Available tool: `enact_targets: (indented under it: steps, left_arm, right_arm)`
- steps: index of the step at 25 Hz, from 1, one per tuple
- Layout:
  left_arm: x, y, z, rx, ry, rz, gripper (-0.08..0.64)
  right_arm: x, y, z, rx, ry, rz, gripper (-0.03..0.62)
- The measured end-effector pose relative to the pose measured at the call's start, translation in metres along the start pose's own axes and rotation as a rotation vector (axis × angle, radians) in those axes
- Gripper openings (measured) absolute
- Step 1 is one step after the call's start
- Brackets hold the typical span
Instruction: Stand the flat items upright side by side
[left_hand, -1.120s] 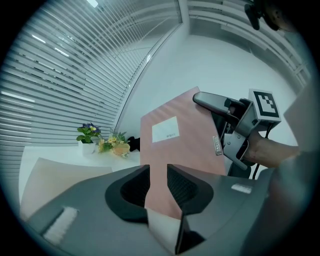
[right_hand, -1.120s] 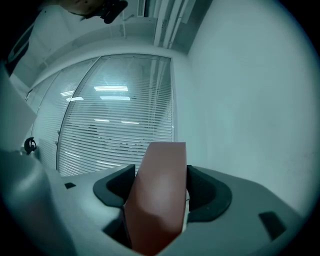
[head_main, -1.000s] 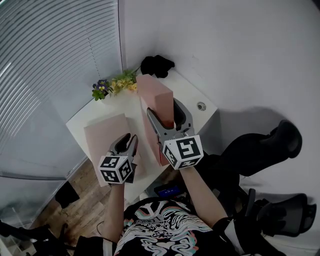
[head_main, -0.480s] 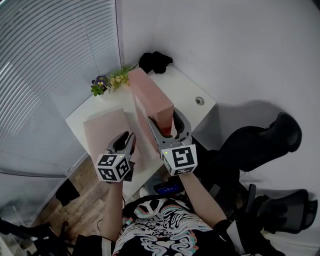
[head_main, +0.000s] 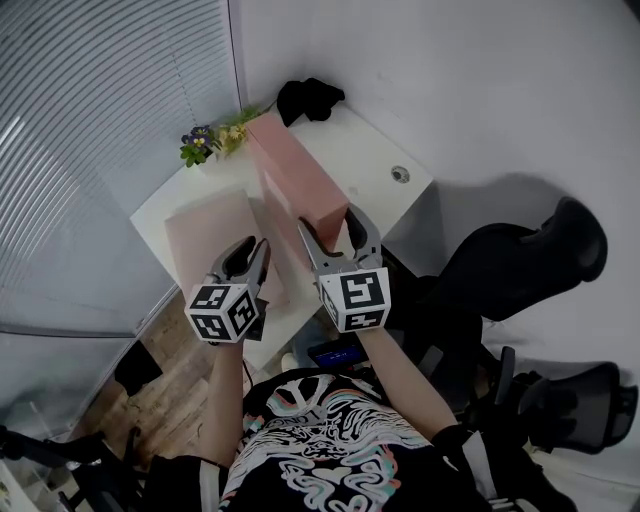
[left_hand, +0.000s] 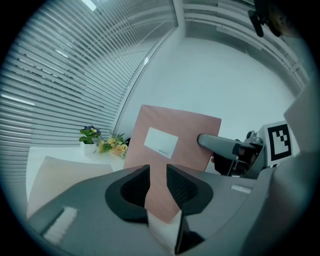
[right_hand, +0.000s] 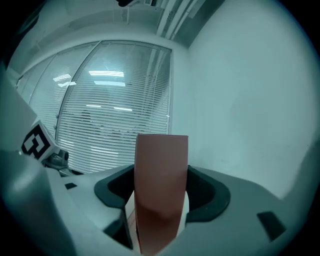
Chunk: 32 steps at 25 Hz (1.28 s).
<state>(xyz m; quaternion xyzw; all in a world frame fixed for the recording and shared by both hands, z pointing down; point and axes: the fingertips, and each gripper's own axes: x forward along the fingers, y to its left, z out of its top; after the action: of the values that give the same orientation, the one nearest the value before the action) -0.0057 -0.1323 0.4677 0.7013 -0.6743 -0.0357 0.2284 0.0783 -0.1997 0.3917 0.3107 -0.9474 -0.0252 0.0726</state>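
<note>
Blinds (head_main: 90, 110) close off the left. A flat pink box (head_main: 205, 235) lies at the left edge of the table (head_main: 375, 145). The left gripper (head_main: 252, 250) clenches a near corner of the upright pink box (head_main: 295, 165) at centre. The right gripper (head_main: 332, 222) grasps its thick end. Bare tabletop lies to the right. Only the left gripper view shows the box's white label (left_hand: 161, 141).

We see bright, even light, soft shadows on the wall (head_main: 500, 80). Both gripper views bend toward dark round edges, tinted bluish.
</note>
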Motion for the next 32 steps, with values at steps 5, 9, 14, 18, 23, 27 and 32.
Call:
enact_targets:
  steps: [5, 9, 14, 18, 23, 27, 32]
  left_arm:
    - [-0.004, -0.001, -0.005, 0.003, 0.011, 0.006, 0.094]
    - [-0.009, -0.002, -0.009, -0.004, 0.017, 0.009, 0.094]
    - [-0.014, -0.003, -0.012, 0.000, 0.016, 0.015, 0.095]
    - [-0.023, -0.001, -0.014, -0.006, 0.012, 0.026, 0.094]
    - [-0.031, -0.003, -0.017, -0.012, 0.001, 0.029, 0.095]
    - [-0.043, 0.004, -0.023, -0.015, -0.002, 0.063, 0.095]
    - [-0.065, 0.033, -0.023, -0.031, -0.016, 0.146, 0.095]
  right_arm:
    - [-0.005, -0.004, -0.018, 0.052, 0.043, -0.002, 0.305]
    - [-0.007, 0.000, -0.017, 0.039, 0.040, 0.016, 0.302]
    - [-0.019, 0.003, -0.026, 0.035, 0.053, 0.019, 0.302]
    - [-0.033, 0.006, -0.032, 0.046, 0.062, 0.011, 0.298]
    - [-0.049, 0.018, -0.029, 0.051, 0.049, 0.022, 0.291]
    - [-0.058, 0.039, -0.030, 0.035, 0.040, 0.062, 0.275]
    - [-0.056, 0.081, -0.031, -0.041, 0.045, 0.167, 0.275]
